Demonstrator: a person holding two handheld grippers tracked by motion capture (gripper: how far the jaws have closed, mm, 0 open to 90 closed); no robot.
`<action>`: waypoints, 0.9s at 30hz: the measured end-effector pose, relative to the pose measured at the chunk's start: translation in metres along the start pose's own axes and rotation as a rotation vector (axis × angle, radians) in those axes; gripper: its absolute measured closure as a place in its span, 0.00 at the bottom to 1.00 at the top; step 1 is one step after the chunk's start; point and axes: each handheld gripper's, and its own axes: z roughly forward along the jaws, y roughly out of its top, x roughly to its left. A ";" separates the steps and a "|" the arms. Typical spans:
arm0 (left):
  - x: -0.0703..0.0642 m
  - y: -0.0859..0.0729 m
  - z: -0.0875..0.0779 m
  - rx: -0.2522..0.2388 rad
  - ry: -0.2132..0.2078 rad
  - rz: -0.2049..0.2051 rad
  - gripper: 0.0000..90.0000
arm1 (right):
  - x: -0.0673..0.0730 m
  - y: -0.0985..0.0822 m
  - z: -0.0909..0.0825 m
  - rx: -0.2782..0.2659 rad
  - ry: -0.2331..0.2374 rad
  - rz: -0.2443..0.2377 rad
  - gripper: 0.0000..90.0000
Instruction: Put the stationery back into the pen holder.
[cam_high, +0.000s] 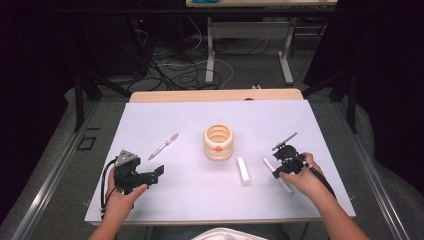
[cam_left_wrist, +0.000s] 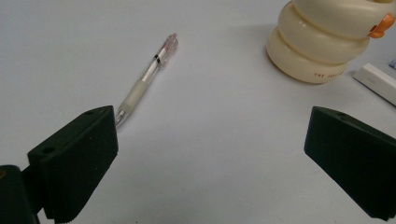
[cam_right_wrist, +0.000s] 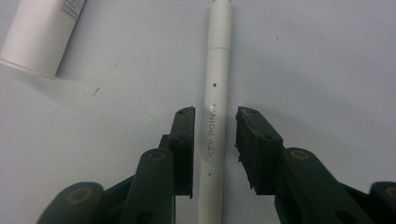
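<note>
A white pen (cam_right_wrist: 218, 60) printed "KEY POINT" lies flat on the white mat, running straight between the jaws of my right gripper (cam_right_wrist: 215, 122). A narrow gap shows on each side of its barrel, so the pads are not pressing on it. From above, that pen (cam_high: 270, 165) lies at the right front of the mat under the right gripper (cam_high: 279, 170). My left gripper (cam_left_wrist: 210, 135) hovers at the front left (cam_high: 156, 173), jaws wide open and empty. A clear pen (cam_left_wrist: 147, 77) lies just beyond its left jaw.
A cream ringed cup (cam_high: 218, 142) with an orange spot stands mid-mat, also seen in the left gripper view (cam_left_wrist: 317, 44). A short white tube (cam_high: 243, 171) lies between the cup and the white pen. A dark slim stick (cam_high: 285, 140) lies behind the right gripper.
</note>
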 end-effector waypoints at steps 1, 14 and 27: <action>0.000 0.000 0.000 0.001 0.000 0.000 0.03 | -0.001 0.000 0.000 -0.002 0.013 -0.004 0.77; 0.000 0.000 0.000 0.002 -0.002 0.000 0.03 | -0.003 -0.002 0.002 0.022 0.011 0.016 0.84; 0.000 0.000 0.000 0.004 -0.003 0.002 0.03 | -0.004 -0.002 0.005 0.038 0.027 0.030 0.87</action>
